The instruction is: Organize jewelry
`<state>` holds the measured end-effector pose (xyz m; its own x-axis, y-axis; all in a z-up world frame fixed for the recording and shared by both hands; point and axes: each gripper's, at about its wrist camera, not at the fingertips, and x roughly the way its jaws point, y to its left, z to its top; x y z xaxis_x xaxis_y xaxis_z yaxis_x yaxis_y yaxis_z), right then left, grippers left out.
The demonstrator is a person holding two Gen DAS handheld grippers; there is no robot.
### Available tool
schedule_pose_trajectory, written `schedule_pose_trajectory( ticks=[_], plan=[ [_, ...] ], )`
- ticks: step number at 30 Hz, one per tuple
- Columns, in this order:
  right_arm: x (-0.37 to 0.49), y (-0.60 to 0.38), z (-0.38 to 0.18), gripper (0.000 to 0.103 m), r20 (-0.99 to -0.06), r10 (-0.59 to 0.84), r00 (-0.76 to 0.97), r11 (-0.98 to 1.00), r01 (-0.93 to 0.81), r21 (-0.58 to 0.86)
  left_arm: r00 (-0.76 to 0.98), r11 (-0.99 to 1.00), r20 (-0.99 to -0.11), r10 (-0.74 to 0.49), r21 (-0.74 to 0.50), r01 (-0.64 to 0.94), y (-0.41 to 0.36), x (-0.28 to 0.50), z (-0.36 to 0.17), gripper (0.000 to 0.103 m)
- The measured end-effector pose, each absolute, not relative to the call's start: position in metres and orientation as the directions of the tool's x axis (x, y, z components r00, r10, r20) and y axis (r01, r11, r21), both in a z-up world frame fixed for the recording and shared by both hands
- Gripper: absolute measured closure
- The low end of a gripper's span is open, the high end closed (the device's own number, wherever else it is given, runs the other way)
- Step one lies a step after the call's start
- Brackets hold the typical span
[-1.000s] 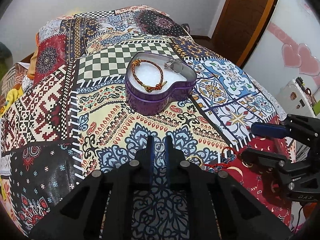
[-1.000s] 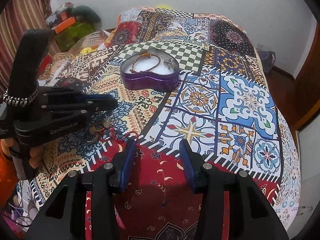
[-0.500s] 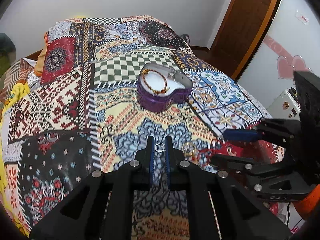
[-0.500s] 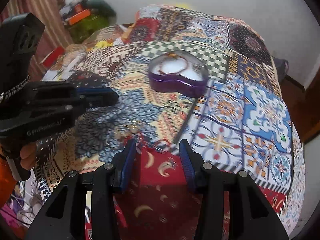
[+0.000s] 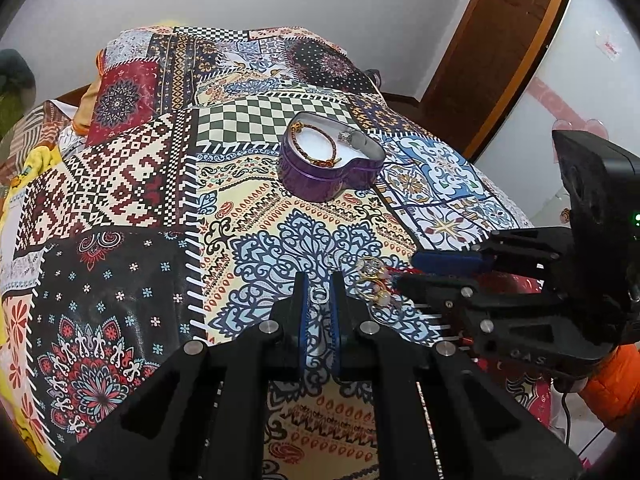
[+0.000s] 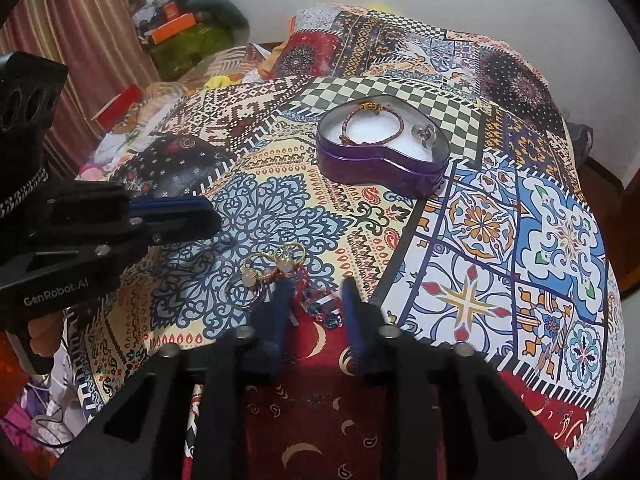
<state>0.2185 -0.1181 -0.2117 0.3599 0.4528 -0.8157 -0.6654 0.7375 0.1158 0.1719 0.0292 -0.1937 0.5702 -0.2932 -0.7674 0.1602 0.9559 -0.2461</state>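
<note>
Left gripper (image 5: 319, 295) clenching a small silver ring (image 5: 319, 294); right gripper (image 6: 316, 300) closing over red bracelet (image 6: 306, 286) on bedspread (image 6: 280, 208), short of heart tin (image 6: 380, 160); thin cord risking slipping out

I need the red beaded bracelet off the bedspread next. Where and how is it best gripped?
Grip the red beaded bracelet by the loose strand lying flat between the right gripper fingers, coming from above. That way the closing jaws probably stay clear of the gold rings at its far end.
</note>
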Motion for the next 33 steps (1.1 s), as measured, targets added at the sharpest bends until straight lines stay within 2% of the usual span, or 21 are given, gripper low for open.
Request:
schedule_pose_trajectory(
  ticks=[3, 5, 33],
  plan=[
    [0.218, -0.119, -0.211, 0.095, -0.812, 0.462, 0.356, 0.740, -0.659, 0.132, 0.576, 0.958, -0.765, -0.287, -0.237, 0.163, 0.028, 0.170, -0.191, 0.095],
    [0.218, -0.121, -0.210, 0.096, -0.807, 0.476, 0.351, 0.744, -0.649, 0.157, 0.578, 0.958, -0.764, -0.287, -0.236, 0.164, 0.028, 0.169, -0.188, 0.095],
    [0.228, -0.145, -0.113, 0.096, -0.626, 0.523, 0.579, 0.789, -0.606, 0.100, 0.699, 0.957, -0.653, -0.290, -0.223, 0.188, 0.026, 0.184, -0.123, 0.095]
  ],
)
